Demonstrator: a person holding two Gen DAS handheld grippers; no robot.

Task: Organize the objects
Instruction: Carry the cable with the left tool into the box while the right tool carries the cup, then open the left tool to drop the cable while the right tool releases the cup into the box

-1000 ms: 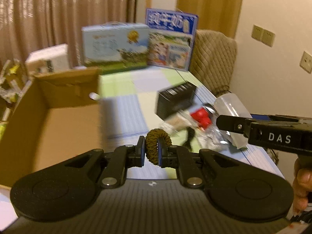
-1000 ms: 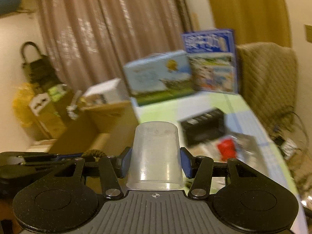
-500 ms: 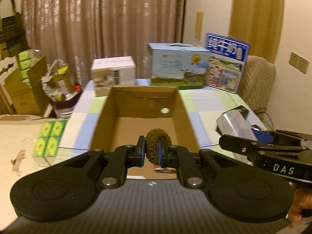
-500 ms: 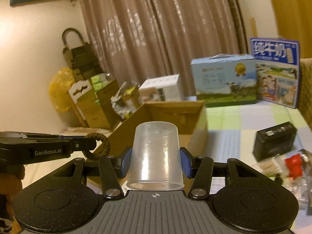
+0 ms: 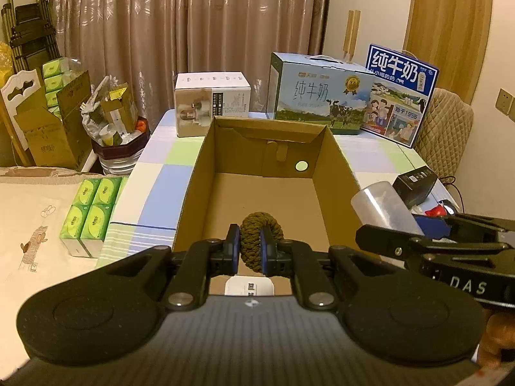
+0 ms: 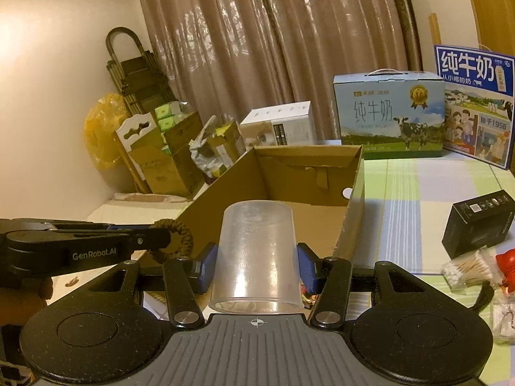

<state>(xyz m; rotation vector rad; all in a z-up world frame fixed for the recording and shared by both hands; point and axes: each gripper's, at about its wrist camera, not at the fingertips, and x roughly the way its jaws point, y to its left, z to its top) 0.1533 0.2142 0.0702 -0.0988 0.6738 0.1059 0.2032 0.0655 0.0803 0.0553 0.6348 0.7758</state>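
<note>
Jaws: left gripper pinches braided ring, frame centre; right gripper clamps clear cup over cardboard box. Risk: grippers crowd together, cup could catch the rim.

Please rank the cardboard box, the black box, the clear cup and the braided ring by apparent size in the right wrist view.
1. cardboard box
2. clear cup, though nearness to the camera inflates it
3. black box
4. braided ring
</note>
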